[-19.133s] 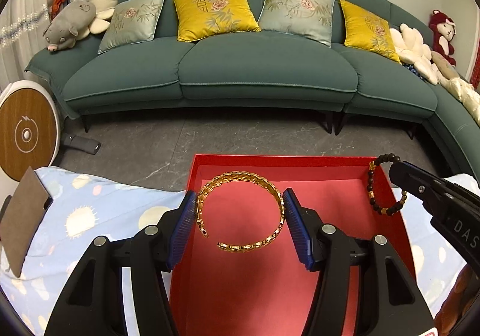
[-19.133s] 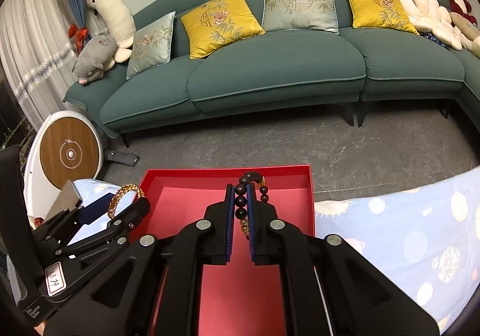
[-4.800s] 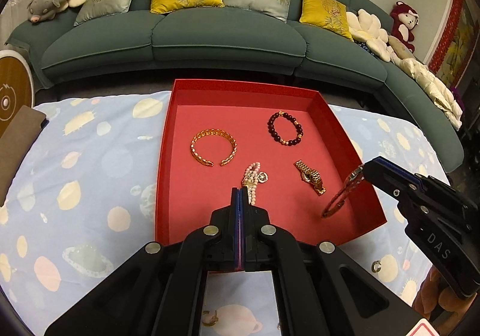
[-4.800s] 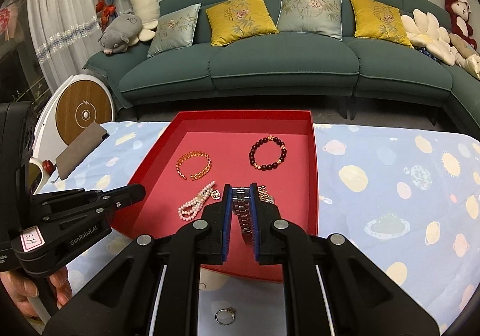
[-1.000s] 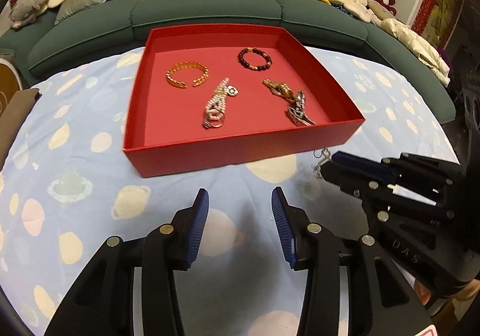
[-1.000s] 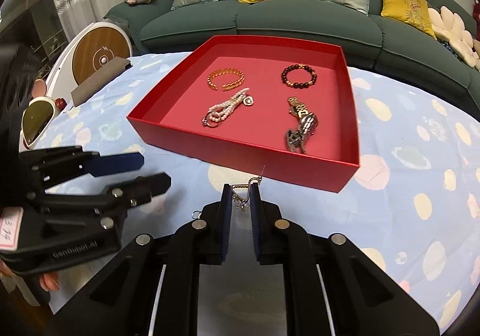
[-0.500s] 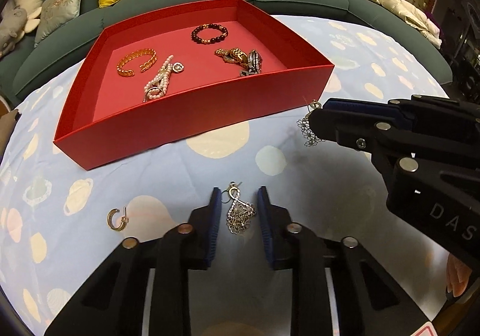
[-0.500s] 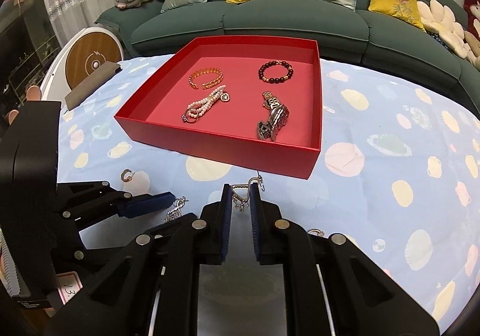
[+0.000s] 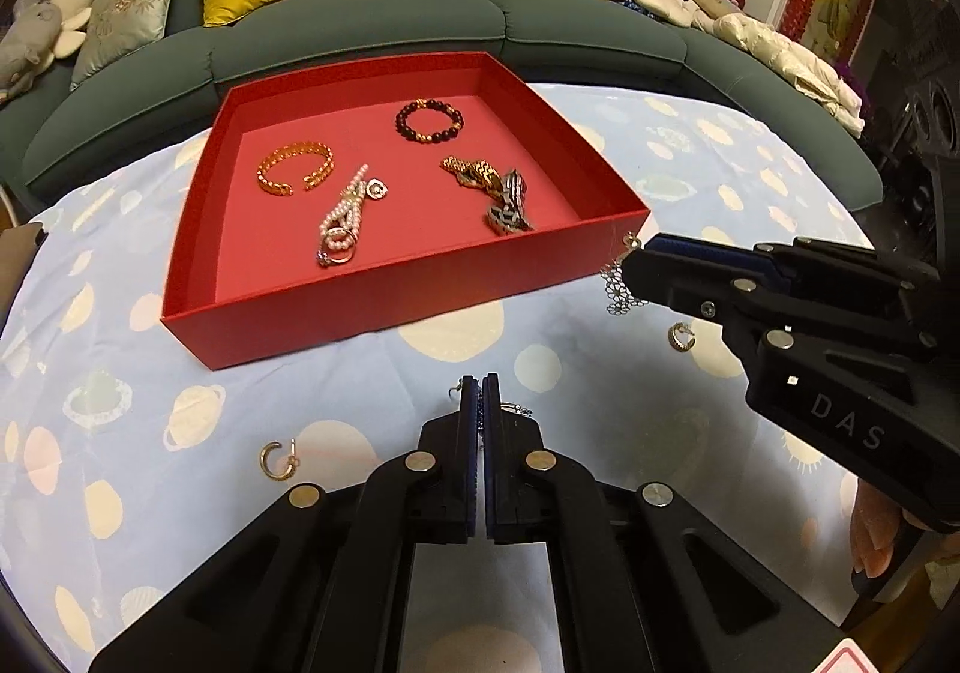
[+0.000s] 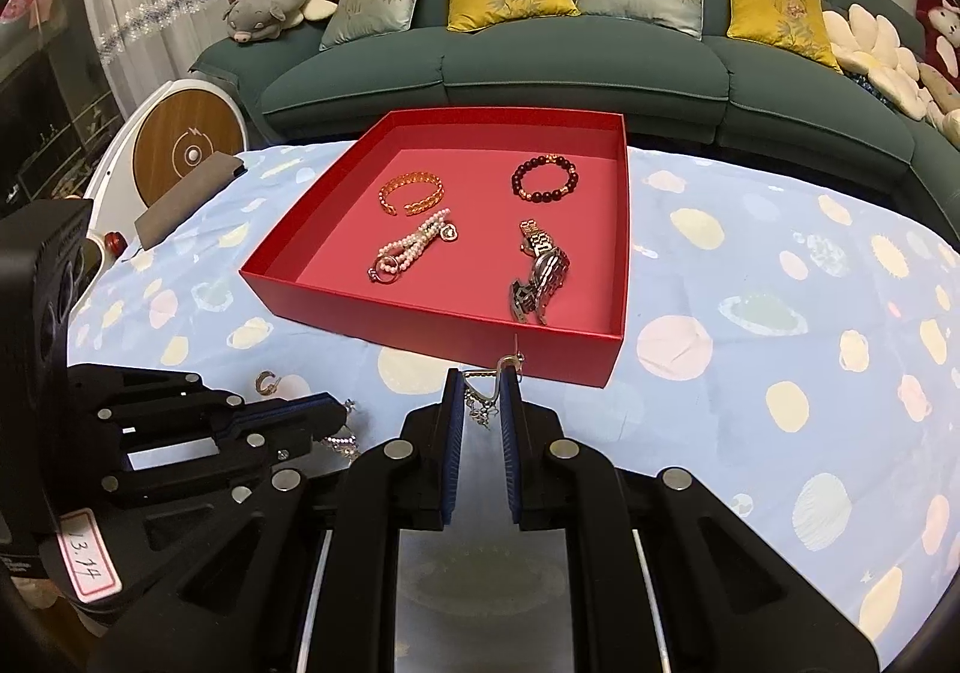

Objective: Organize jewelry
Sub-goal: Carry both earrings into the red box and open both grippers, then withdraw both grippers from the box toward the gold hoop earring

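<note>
Your left hand-held gripper [image 9: 480, 394] has its jaws pressed together on a silver earring [image 9: 521, 410], low over the bench [image 9: 180, 373] just in front of the red tray [image 9: 384, 295]; only a hook and a short bit of chain show past the pads, so you cannot tell which way it runs. Your right hand-held gripper [image 10: 482, 373] pinches a second dangling earring [image 10: 483, 406] between narrowly spaced jaws, hook end up and the lacy drop hanging straight down, its long axis vertical, just beside the tray's near right corner. Two small gold hoop earrings lie loose on the planet-print cloth: one gold hoop [image 9: 277, 460] to the left of your left gripper, another hoop [image 9: 681, 337] under your right gripper. Inside the tray you have five pieces. One gold cuff bracelet [image 9: 295, 169] sits at the back left with its opening facing you. One dark bead bracelet [image 9: 429, 120] lies flat at the back right. One pearl strand [image 9: 347, 220] is bunched long and narrow, running from near left to far right, with a ring at its near end and a round charm at the far end. One gold watch band [image 9: 474, 172] and one silver watch band [image 9: 509, 208] lie touching end to end, slanting toward the near right. A green sofa [image 10: 540, 66] stands behind the bench.
</note>
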Demonstrator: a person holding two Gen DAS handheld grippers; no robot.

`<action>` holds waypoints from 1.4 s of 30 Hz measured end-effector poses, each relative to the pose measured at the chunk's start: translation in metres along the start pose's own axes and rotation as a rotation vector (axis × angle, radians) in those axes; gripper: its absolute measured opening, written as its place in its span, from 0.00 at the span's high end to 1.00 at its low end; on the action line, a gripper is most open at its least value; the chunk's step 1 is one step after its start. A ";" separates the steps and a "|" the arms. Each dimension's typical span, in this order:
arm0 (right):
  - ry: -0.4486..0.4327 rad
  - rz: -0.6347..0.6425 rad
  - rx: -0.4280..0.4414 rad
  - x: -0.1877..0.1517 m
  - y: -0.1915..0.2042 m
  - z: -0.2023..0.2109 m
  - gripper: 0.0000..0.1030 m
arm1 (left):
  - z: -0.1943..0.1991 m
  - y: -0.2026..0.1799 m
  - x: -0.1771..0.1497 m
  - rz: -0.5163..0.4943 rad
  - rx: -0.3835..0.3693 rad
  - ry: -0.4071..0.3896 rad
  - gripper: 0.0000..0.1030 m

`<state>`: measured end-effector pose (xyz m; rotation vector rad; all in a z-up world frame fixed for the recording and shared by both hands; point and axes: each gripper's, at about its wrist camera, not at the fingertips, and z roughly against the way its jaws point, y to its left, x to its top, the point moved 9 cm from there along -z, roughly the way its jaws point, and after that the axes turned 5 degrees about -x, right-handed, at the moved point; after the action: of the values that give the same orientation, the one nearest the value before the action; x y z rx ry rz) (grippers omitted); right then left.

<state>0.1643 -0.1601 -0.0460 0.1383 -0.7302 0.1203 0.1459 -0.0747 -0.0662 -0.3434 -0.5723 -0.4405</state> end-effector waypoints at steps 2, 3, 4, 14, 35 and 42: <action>-0.012 -0.004 0.003 0.006 0.000 0.003 0.89 | 0.008 0.004 0.009 0.018 -0.003 -0.024 1.00; -0.019 -0.004 0.004 0.008 0.000 0.004 0.89 | 0.012 0.007 0.014 0.025 0.001 -0.039 1.00; -0.028 -0.005 0.004 0.013 0.000 0.006 0.89 | 0.016 0.010 0.019 0.031 0.006 -0.053 1.00; -0.095 -0.027 0.006 0.056 0.004 0.008 0.89 | 0.028 0.057 0.067 0.114 0.083 -0.150 1.00; -0.142 -0.066 -0.011 0.073 0.001 -0.017 0.58 | 0.028 0.101 0.085 0.214 0.155 -0.209 0.49; -0.133 -0.055 -0.012 0.070 0.002 -0.015 0.58 | 0.029 0.095 0.081 0.171 0.184 -0.196 0.49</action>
<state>0.2254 -0.1515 -0.0103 0.1563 -0.8584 0.0544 0.2401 -0.0058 -0.0136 -0.2581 -0.7621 -0.1886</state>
